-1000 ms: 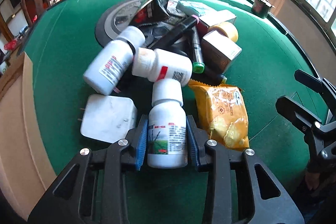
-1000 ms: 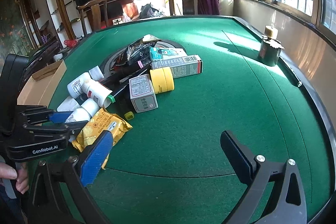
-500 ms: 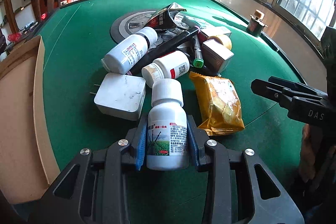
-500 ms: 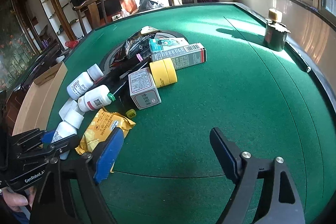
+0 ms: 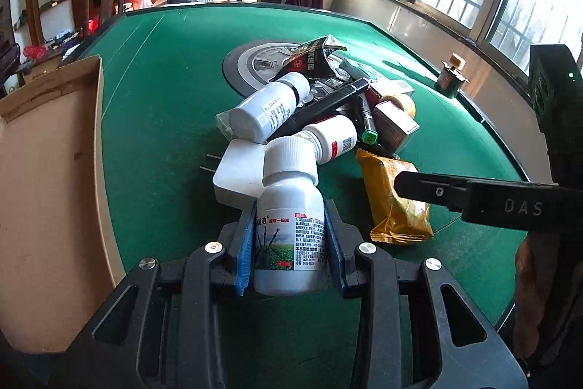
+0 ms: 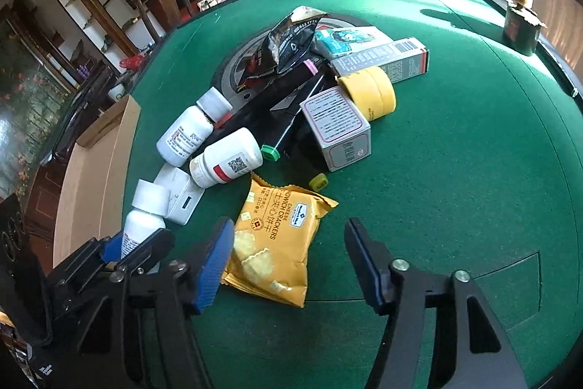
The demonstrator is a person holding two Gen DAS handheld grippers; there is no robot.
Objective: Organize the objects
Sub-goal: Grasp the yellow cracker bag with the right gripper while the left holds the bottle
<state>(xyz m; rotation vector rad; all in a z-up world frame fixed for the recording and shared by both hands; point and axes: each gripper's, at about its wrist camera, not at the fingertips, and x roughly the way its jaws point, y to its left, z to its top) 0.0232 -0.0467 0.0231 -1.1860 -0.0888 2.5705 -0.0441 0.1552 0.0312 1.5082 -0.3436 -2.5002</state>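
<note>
My left gripper (image 5: 289, 243) is shut on a white bottle with a green-field label (image 5: 289, 225) and holds it lifted above the green table, cap pointing away; the bottle also shows in the right wrist view (image 6: 140, 228). My right gripper (image 6: 291, 265) is open and hovers just over a yellow cracker packet (image 6: 277, 239), which lies between its jaws; the packet also shows in the left wrist view (image 5: 395, 203). A pile of objects lies beyond: two white pill bottles (image 6: 226, 163), a white charger (image 6: 178, 195), small boxes (image 6: 337, 130) and a yellow tape roll (image 6: 370, 93).
An open cardboard box (image 5: 47, 170) stands at the table's left edge. A dark round plate (image 5: 255, 64) lies under the pile with a black foil bag (image 6: 291, 42) on it. A small dark jar (image 6: 521, 24) stands at the far right rim. Wooden chairs stand beyond the table.
My left gripper has lifted the bottle and drawn it back from the pile. My right gripper has moved left and down over the cracker packet, still open.
</note>
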